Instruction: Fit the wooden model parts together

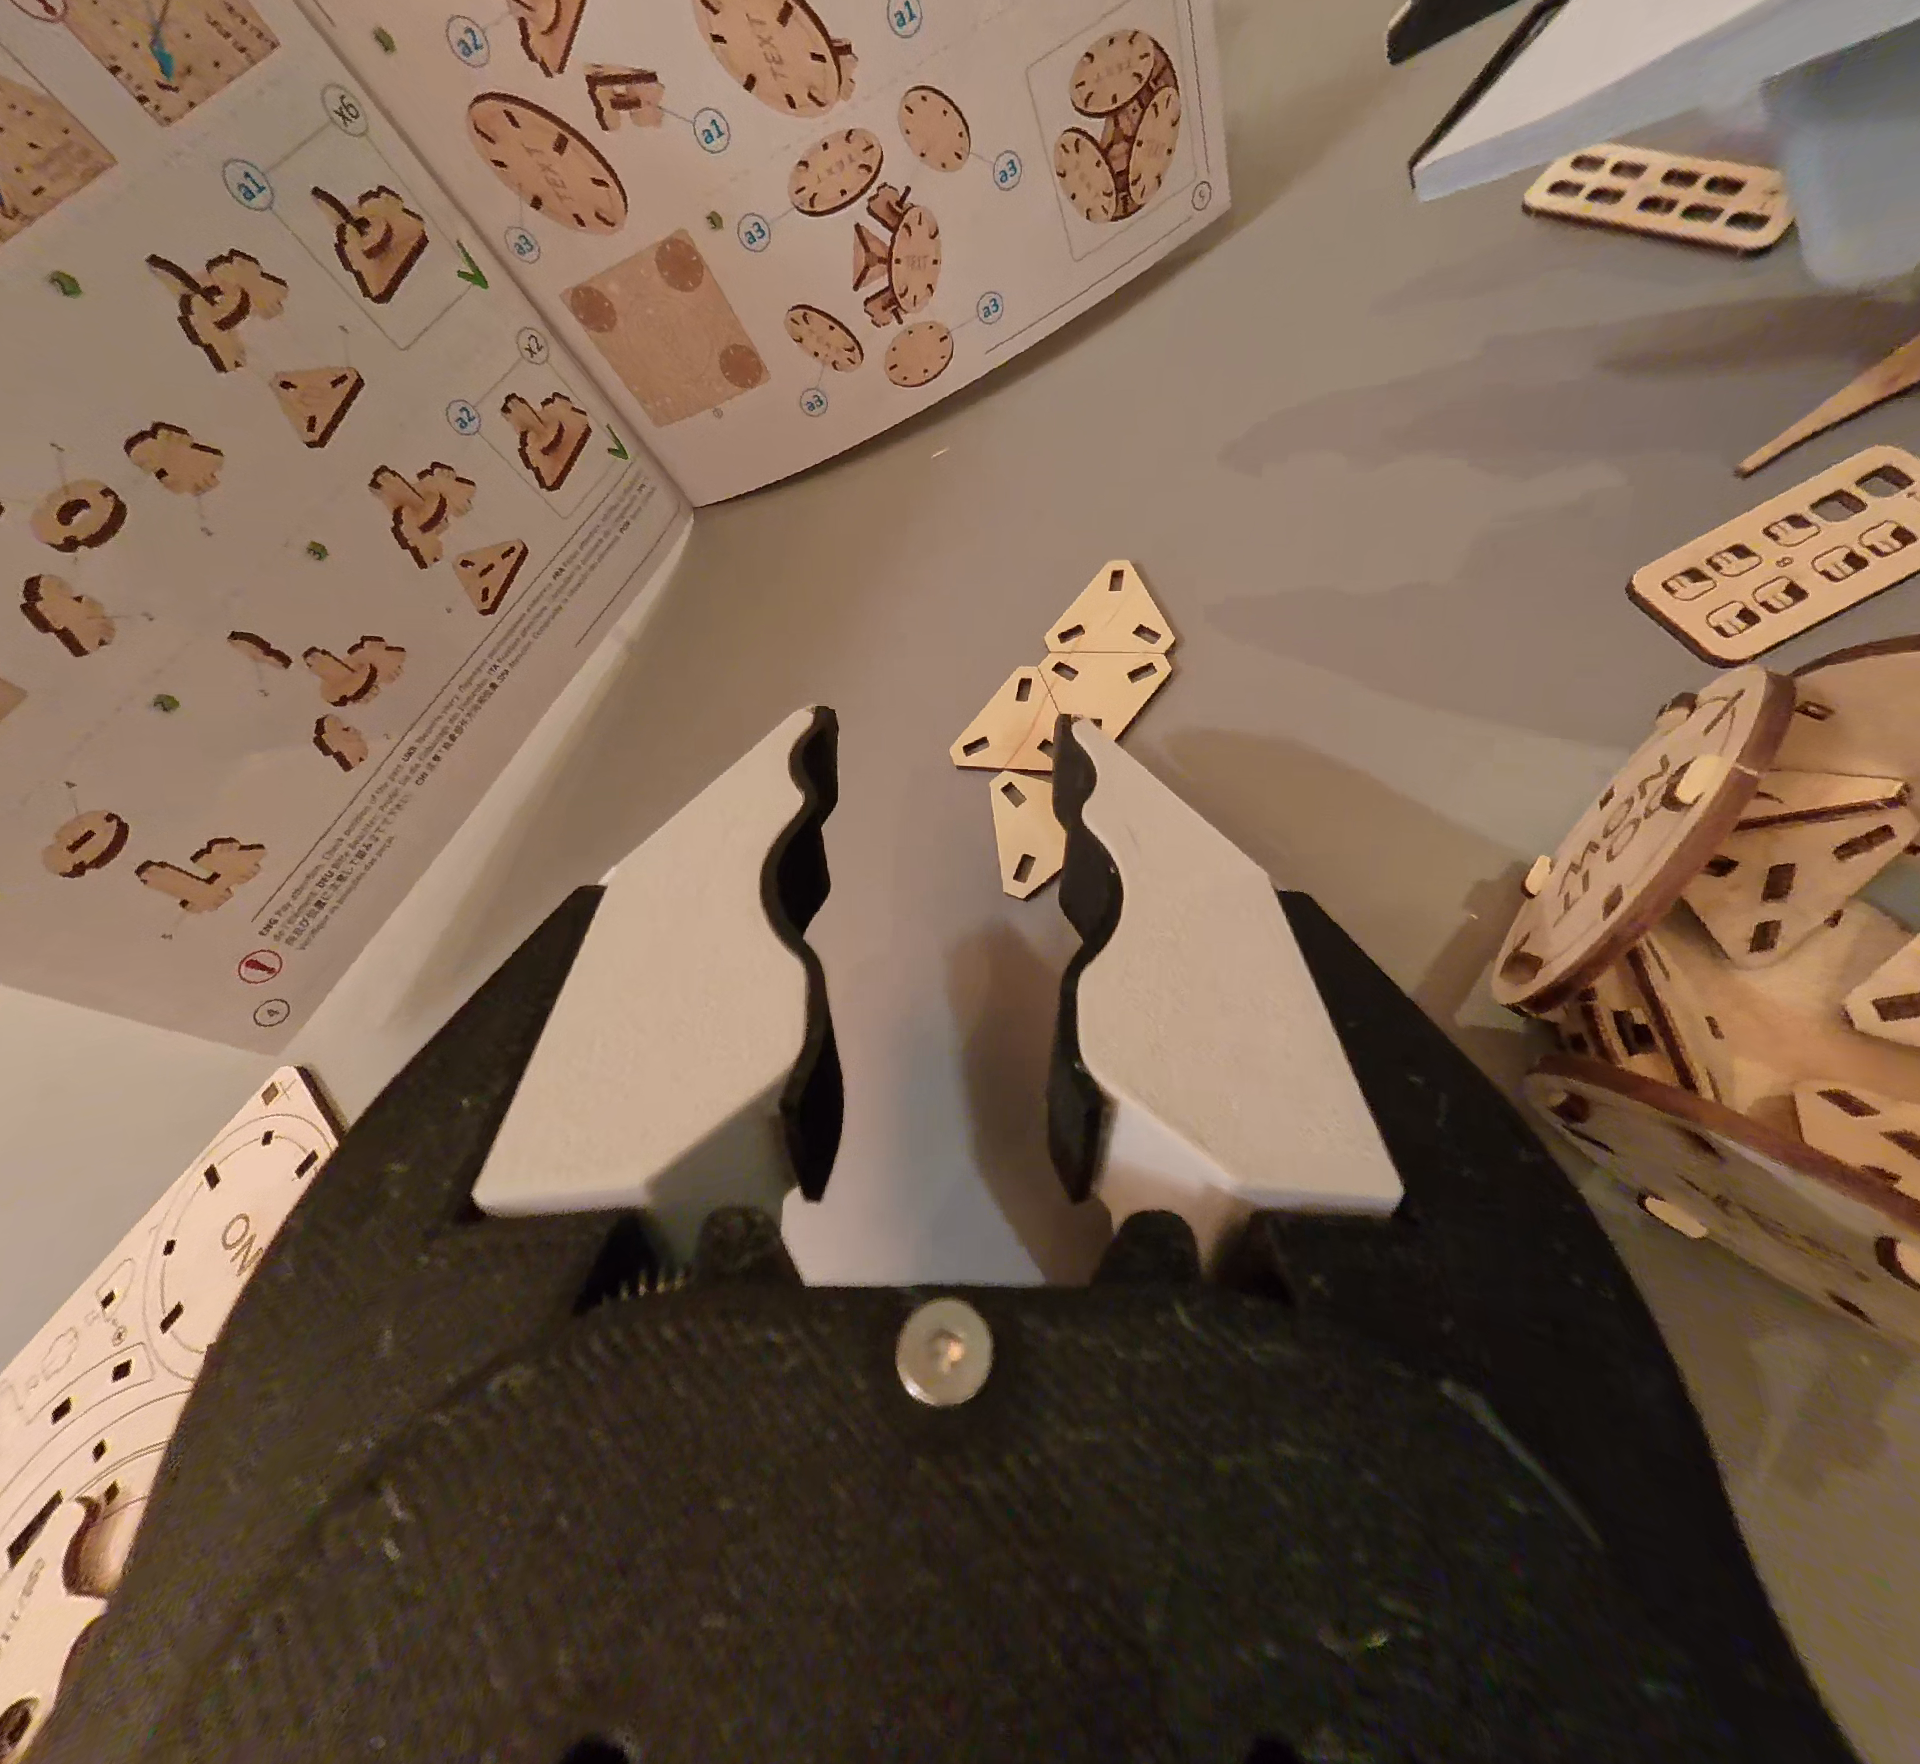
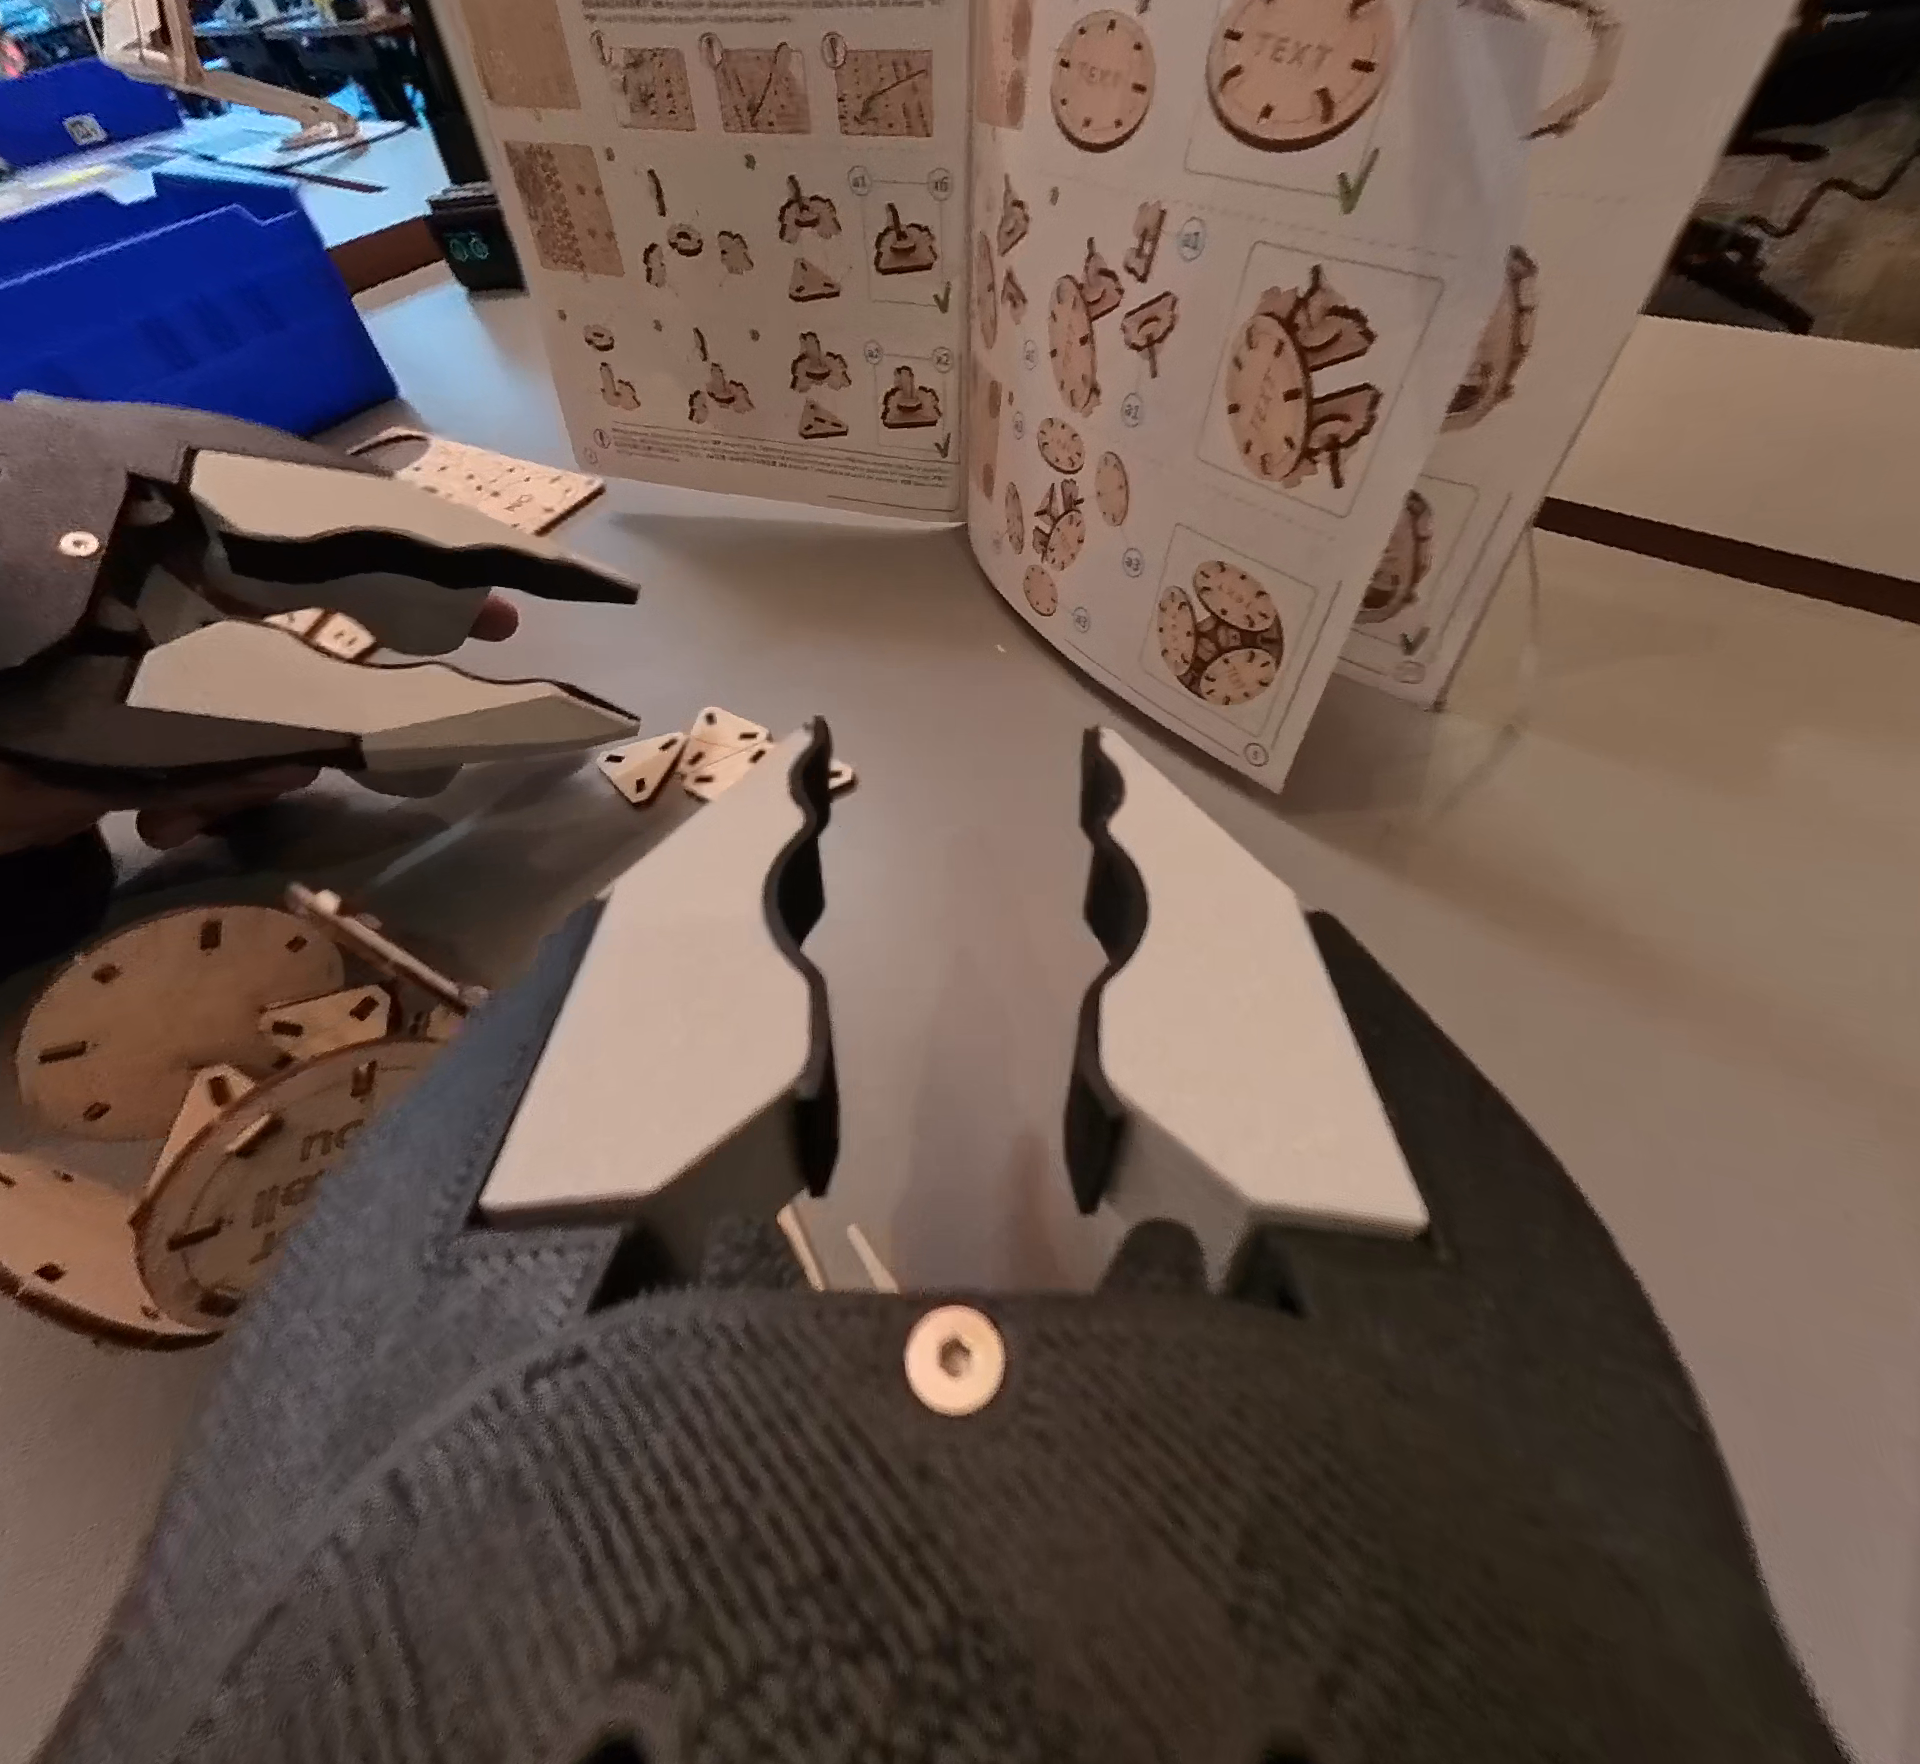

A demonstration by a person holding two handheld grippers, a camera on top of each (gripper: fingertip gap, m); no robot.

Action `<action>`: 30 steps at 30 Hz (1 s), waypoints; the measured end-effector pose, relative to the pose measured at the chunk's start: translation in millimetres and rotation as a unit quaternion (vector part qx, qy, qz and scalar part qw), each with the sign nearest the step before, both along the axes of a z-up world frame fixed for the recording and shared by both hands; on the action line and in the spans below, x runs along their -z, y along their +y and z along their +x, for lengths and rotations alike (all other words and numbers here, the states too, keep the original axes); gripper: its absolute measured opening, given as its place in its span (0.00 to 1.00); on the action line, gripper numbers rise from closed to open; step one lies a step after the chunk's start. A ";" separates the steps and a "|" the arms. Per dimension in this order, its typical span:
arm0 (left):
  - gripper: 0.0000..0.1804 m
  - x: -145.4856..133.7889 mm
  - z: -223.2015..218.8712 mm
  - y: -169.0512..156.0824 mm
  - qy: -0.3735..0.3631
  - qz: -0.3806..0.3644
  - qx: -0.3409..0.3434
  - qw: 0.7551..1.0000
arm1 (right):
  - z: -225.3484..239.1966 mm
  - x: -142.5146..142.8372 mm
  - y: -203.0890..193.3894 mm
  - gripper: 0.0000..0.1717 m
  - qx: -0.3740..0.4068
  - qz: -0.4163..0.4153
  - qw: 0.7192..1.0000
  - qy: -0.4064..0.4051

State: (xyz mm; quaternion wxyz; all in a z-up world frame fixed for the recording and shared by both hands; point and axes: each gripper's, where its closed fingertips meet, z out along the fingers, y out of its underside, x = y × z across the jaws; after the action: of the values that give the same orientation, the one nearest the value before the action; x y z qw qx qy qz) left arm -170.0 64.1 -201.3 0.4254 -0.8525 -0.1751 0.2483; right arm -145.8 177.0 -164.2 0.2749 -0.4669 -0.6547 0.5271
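Several flat triangular wooden pieces [image 1: 1091, 675] lie together on the grey table [image 1: 1351, 488]. My left gripper [image 1: 945, 727] is open and empty just above them, and its right fingertip [image 1: 1075, 758] overlaps the cluster. In the right wrist view the same pieces [image 2: 691, 753] lie beside the left finger of my right gripper [image 2: 951, 743], which is open and empty over bare table. The left gripper [image 2: 623, 654] shows there at the left, jaws apart, a hand behind it. A partly built wooden model of slotted discs [image 1: 1704, 935] stands to the right of my left gripper and also shows low on the left in the right wrist view [image 2: 197, 1091].
An open instruction booklet [image 1: 520, 208] stands propped behind the pieces, also seen in the right wrist view [image 2: 935, 208]. Punched wooden sheets [image 1: 1787, 561] [image 1: 1662, 197] lie at the right, another [image 1: 135, 1299] at the lower left. The right gripper's finger [image 1: 1662, 0] reaches in at the upper right. Blue bins [image 2: 156, 280] stand far left.
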 end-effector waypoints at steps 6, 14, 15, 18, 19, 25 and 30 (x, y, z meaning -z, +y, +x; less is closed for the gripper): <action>0.21 -1.6 -3.0 -3.7 -0.021 0.019 -0.012 1.000 | -38.1 -22.9 39.3 0.57 0.067 -0.047 0.995 0.065; 0.13 -10.7 -3.8 -10.0 -0.046 0.070 -0.019 0.996 | -46.3 -39.6 -22.0 0.47 -0.135 -0.185 0.973 0.033; 0.12 -12.7 -2.9 -9.8 -0.050 0.081 -0.014 0.995 | -40.7 -42.5 -33.6 0.48 -0.165 -0.183 0.968 0.040; 0.13 -15.7 3.6 -3.8 -0.053 0.091 0.013 0.994 | -35.9 -49.9 -62.2 0.47 -0.223 -0.160 0.960 0.052; 0.13 -17.8 6.8 -0.9 -0.043 0.093 0.022 0.994 | -35.4 -54.1 -72.8 0.47 -0.246 -0.163 0.954 0.054; 0.08 -77.4 14.0 -2.7 0.073 0.176 0.005 0.982 | -42.5 -61.8 -136.9 0.48 -0.373 -0.187 0.909 0.009; 0.00 -135.3 1.4 -40.1 0.280 0.134 -0.118 0.943 | -76.6 -79.7 -155.9 0.53 -0.362 -0.223 0.905 0.016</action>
State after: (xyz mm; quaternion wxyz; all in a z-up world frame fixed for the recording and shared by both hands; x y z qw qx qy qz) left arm -168.6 24.0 -66.0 0.5351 -0.6572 -0.1798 0.4995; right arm -222.4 21.1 -84.4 -0.0357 -0.2380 -0.6398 0.7299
